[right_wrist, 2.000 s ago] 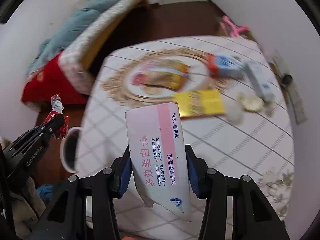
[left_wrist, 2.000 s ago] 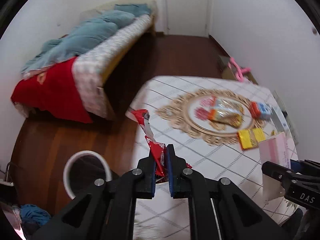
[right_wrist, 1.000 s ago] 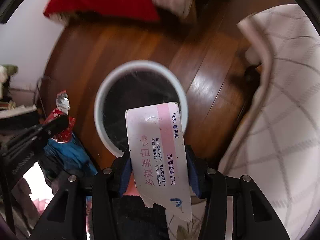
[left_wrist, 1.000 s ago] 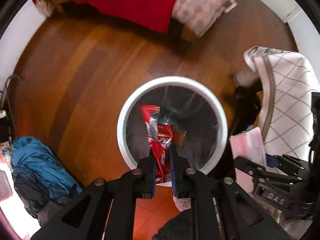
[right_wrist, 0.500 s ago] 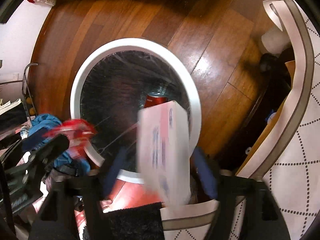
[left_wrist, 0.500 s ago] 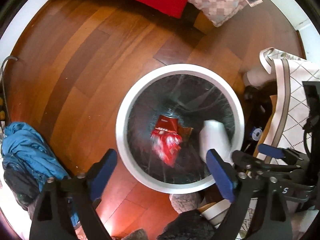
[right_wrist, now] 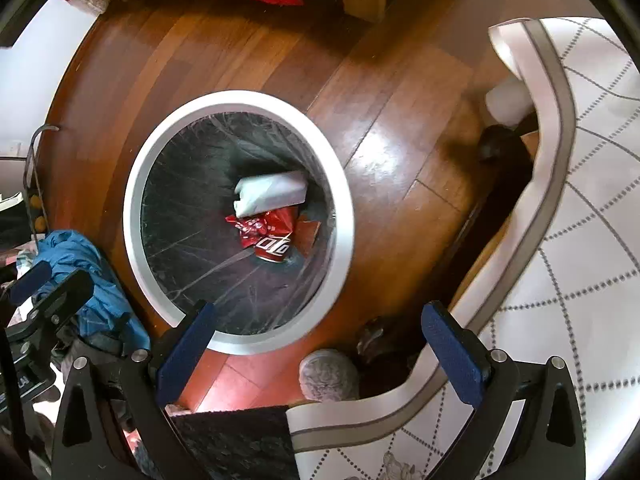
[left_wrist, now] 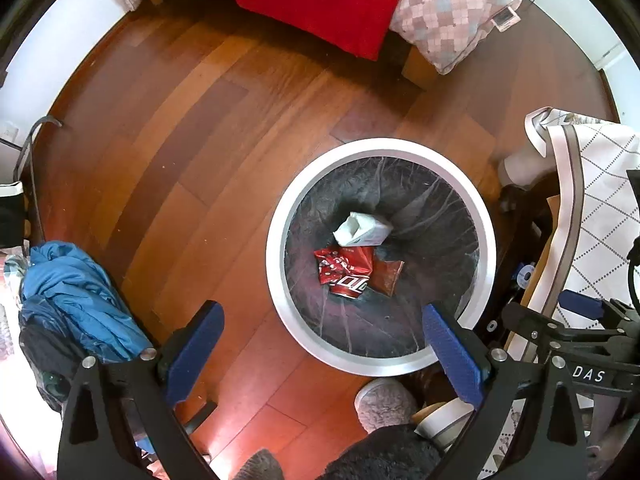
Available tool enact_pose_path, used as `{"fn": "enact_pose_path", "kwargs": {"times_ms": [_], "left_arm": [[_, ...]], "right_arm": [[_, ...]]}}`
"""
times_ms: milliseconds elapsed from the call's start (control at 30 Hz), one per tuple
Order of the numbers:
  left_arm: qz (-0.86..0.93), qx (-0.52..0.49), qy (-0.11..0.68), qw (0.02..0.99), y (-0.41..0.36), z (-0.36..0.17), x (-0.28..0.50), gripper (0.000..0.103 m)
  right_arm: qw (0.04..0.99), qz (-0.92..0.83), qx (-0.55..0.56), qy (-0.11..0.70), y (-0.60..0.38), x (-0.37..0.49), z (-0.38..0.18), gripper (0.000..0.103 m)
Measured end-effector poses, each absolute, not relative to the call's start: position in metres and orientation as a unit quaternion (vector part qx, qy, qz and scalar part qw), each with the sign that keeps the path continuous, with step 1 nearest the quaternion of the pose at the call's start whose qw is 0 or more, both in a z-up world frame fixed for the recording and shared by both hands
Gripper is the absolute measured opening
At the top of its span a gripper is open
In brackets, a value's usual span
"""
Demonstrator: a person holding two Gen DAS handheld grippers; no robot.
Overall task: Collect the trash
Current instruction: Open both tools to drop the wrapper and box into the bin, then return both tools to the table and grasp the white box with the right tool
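With both grippers hanging over the bin (left_wrist: 280, 216), I have nothing in hand: the left gripper (left_wrist: 322, 344) has its jaws spread wide apart, and the right gripper (right_wrist: 316, 342) is spread just as wide. The trash lies at the bottom of the bin's black liner. The box (left_wrist: 362, 230) rests on its side, its torn end gaping, and the wrapper (left_wrist: 340, 262) sits just below it, touching it and draped partly over a red can (left_wrist: 352, 286). A brown packet (left_wrist: 387, 276) lies beside the can.

I judge this drop finished; any trash left must be on the table, of which I see only the cloth (right_wrist: 560, 280) hanging at the right.

As for handling, the box looks light and thin-walled, so it would crush under a hard squeeze; I would take such a carton across its flat faces near the middle. The wrapper is crinkly film, almost weightless and slick, best pinched at a bunched fold, not a loose corner. The can looks stiffer, but round and likely to slip.
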State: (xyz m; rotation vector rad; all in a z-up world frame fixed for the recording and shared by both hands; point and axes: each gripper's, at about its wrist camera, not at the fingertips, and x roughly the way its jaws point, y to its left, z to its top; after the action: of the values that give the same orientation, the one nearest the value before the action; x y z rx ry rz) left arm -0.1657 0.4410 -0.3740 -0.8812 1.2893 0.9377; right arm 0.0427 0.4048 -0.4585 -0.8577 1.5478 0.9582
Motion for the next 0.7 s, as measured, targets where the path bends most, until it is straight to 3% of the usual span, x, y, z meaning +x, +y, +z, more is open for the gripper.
{"fn": "enact_pose_path", "kwargs": {"times_ms": [267,700], "left_arm": [[0.418,-0.364,0.542,0.632,0.423,-0.342,-0.170,0.101],[0.446,-0.334,0.481,0.676,0.380,-0.255,-0.184,0.101]], "right_arm": [[0.554,0.416,-0.347,0.632,0.387,0.040,-0.428,0.103],[0.605,0.465,-0.298,0.574,0.341,0.027,-0.325,0.103]]}}
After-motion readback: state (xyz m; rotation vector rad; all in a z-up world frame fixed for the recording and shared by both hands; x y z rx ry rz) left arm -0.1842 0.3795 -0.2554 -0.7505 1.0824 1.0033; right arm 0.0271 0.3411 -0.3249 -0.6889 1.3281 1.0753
